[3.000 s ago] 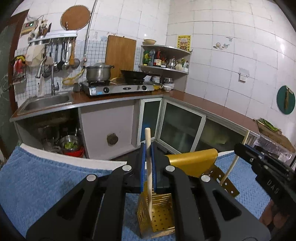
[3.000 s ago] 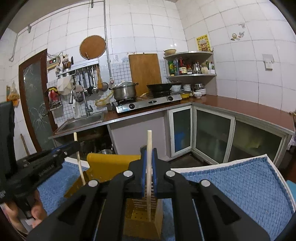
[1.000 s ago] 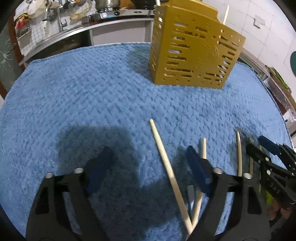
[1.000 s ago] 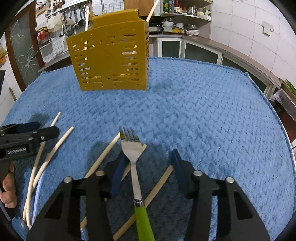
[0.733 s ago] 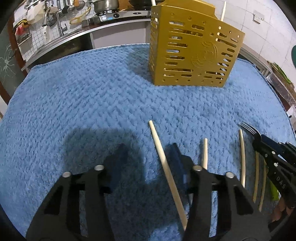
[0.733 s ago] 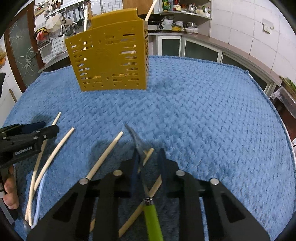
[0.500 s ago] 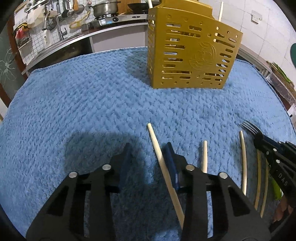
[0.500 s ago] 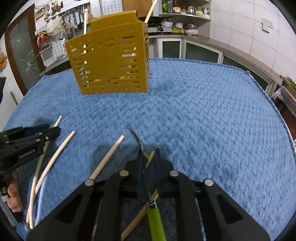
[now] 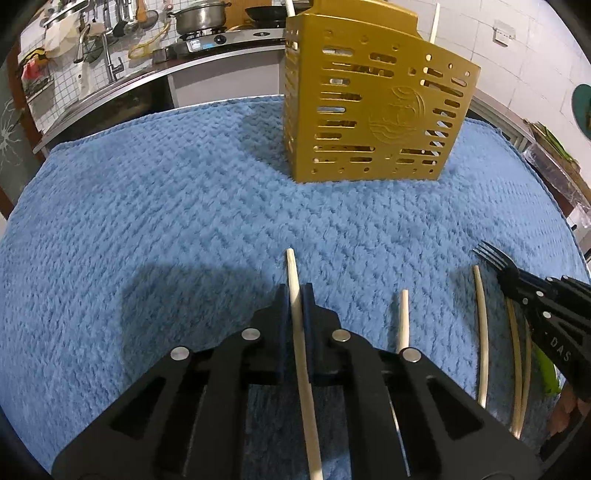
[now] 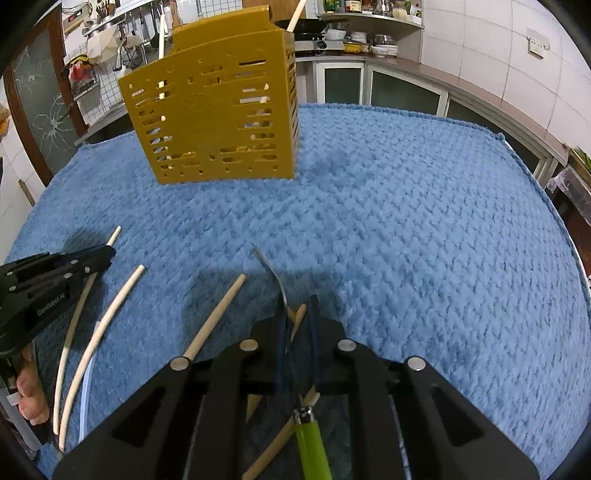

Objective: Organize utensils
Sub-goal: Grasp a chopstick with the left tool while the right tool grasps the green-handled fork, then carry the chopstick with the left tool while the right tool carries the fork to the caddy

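Note:
A yellow slotted utensil holder (image 9: 373,110) stands on the blue towel (image 9: 166,206); it also shows in the right wrist view (image 10: 218,114), with two chopsticks standing in it. My left gripper (image 9: 294,295) is shut on a pale chopstick (image 9: 297,314), held just above the towel. My right gripper (image 10: 297,310) is shut on a green-handled fork (image 10: 284,306), turned on edge; the fork's tines show in the left wrist view (image 9: 491,256). Several loose chopsticks (image 10: 218,314) lie on the towel between the grippers.
A kitchen counter with sink, stove and pot (image 9: 201,22) runs behind the table. Cabinets (image 10: 402,96) line the right wall. The towel's far edge (image 10: 443,120) lies beyond the holder.
Both grippers have closed: the left on a chopstick, the right on the fork, which turned on edge. Both now lift slightly off the towel.

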The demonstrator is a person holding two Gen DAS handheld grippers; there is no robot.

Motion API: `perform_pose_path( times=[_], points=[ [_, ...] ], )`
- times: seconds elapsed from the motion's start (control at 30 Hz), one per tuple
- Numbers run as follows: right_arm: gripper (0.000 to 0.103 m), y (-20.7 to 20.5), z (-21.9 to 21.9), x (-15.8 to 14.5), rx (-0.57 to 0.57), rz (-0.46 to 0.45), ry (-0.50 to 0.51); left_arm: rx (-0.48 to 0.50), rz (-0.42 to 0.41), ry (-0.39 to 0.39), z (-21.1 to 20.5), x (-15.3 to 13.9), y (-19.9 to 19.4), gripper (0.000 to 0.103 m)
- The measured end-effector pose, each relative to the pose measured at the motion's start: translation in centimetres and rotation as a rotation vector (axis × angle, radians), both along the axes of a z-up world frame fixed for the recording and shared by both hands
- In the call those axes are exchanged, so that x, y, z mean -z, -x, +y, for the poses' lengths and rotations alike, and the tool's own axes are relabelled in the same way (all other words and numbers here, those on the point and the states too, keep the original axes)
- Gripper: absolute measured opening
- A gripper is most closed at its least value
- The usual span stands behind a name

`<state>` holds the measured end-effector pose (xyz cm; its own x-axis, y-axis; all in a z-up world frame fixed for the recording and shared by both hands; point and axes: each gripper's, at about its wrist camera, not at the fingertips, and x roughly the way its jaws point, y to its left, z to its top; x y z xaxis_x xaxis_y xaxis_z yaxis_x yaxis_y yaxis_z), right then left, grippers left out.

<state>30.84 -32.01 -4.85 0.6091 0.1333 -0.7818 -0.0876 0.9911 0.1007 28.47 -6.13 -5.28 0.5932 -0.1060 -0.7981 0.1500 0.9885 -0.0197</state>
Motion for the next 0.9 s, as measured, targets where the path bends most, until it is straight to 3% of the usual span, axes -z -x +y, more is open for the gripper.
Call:
perform_pose_path(
  times=[0.27, 0.57, 0.73, 0.9],
  points=[
    [0.009, 0.7, -0.8, -1.1, 0.013, -0.028, -0.045, 0.001, -0.02, 0.043, 0.4, -0.7, 0.2, 0.005],
    [0.005, 1.1, -2.9, -2.7, 0.025, -0.044, -0.17, 0.048, -0.11, 0.143, 1.3, -4.0, 1.3, 0.004],
    [0.003, 1.0, -3.4, -3.8, 0.028, -0.076, -0.184, 0.055, -0.129, 0.179, 2.0, -5.3, 1.1, 0.004],
    [0.004, -0.1, -2.5, -3.6, -0.018, -0.036, -0.116, 0.069, -0.126, 0.177, 1.9, -5.6, 0.8, 0.004]
  ],
)
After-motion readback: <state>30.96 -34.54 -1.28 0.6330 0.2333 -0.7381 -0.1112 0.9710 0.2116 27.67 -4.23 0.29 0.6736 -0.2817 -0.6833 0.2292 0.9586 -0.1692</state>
